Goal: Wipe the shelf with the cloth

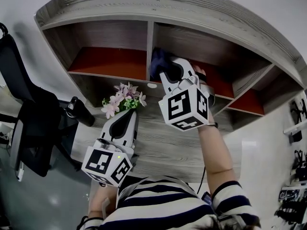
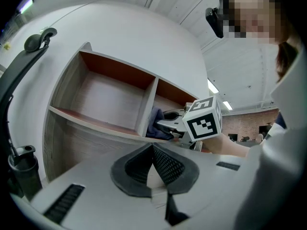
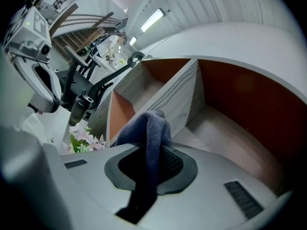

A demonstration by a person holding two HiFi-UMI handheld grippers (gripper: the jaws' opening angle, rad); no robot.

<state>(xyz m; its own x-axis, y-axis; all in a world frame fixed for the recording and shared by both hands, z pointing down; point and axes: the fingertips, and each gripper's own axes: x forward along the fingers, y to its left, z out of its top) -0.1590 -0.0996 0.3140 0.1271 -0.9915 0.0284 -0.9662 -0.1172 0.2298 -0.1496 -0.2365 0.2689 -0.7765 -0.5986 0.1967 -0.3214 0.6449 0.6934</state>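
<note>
Right claw (image 3: 152,150) pinching cloth (image 3: 153,123) at shelf (image 1: 108,61) divider.
Cloth runs lengthwise between the jaws, bunched end pointing far; left claw (image 2: 152,153) pressed together, empty.

Cloth (image 3: 149,128): dark blue, soft, bunched into a hump. It was pinched between the jaws of my right gripper (image 3: 148,161), one end trailing back. It sat at the front of the right compartment, just beside the divider (image 1: 149,49). Shelf (image 1: 168,8): grey wood grain, reddish-brown inner panels.
</note>
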